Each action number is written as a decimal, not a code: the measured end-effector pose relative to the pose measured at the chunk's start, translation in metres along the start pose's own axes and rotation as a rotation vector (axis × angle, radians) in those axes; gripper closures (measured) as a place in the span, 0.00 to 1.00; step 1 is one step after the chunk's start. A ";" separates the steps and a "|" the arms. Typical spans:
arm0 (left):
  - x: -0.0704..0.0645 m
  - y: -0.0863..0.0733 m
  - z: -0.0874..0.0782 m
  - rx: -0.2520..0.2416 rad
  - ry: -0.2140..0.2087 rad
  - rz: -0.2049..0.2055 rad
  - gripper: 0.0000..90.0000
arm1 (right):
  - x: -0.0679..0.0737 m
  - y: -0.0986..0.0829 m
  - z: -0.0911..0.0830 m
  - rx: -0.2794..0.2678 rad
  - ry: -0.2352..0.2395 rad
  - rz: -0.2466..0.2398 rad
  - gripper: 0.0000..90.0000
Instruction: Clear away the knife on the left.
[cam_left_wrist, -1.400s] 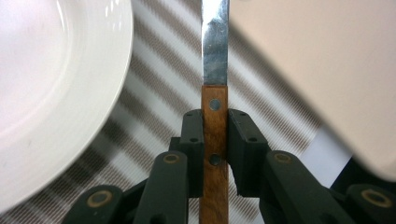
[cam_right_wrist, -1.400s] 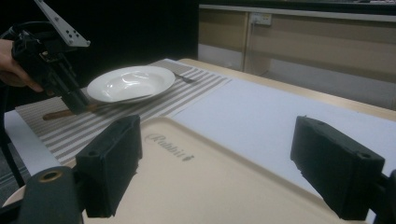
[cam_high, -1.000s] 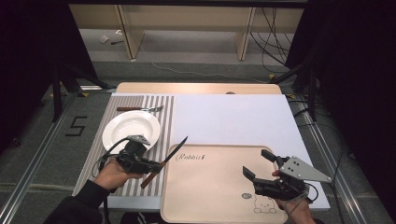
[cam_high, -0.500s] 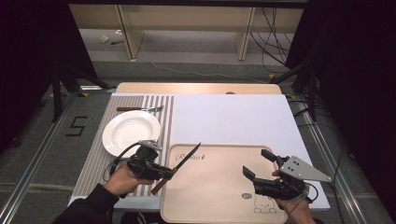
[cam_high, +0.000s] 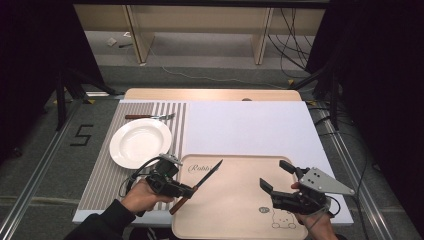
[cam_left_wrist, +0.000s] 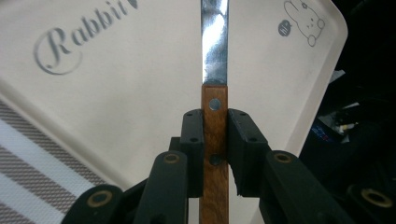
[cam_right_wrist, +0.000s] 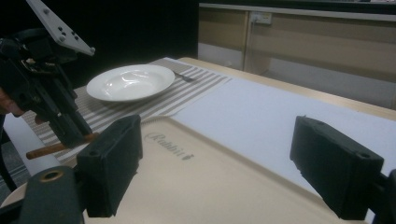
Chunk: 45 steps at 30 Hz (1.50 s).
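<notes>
My left gripper is shut on the brown wooden handle of a table knife. It holds the knife over the left edge of the beige "Rabbit" tray, the blade pointing up and right. In the left gripper view both jaws clamp the knife handle, and the shiny blade runs out above the tray. My right gripper stands open over the tray's right half with nothing between its fingers. The right gripper view also has the left gripper with the knife handle sticking out below it.
A white plate lies on a striped placemat left of the tray, with a fork beyond it. A white mat covers the table behind the tray. Cables and shelf legs stand on the floor beyond the table.
My left gripper has carried the knife to the right and a little nearer, from beside the plate to the tray's left edge. The right gripper has stayed still.
</notes>
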<state>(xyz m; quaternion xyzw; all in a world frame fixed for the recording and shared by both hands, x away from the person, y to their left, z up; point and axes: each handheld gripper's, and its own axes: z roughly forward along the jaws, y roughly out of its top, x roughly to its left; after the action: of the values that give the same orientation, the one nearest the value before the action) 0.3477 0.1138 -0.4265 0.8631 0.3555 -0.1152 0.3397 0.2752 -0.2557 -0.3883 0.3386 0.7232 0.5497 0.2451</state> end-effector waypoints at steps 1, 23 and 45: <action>-0.001 0.000 0.002 0.006 0.000 0.002 0.85 | 0.000 0.000 0.000 -0.001 0.000 0.000 0.20; -0.010 0.001 0.039 0.120 -0.011 0.028 0.85 | 0.000 0.000 0.000 -0.004 0.000 -0.001 0.20; -0.017 -0.006 0.059 0.175 0.045 0.102 0.71 | 0.000 0.000 0.000 -0.005 0.002 -0.004 0.20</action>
<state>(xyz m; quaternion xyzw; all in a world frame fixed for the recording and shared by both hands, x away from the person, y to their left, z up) 0.3337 0.0686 -0.4657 0.9089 0.3073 -0.1091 0.2601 0.2749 -0.2555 -0.3883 0.3361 0.7227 0.5515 0.2462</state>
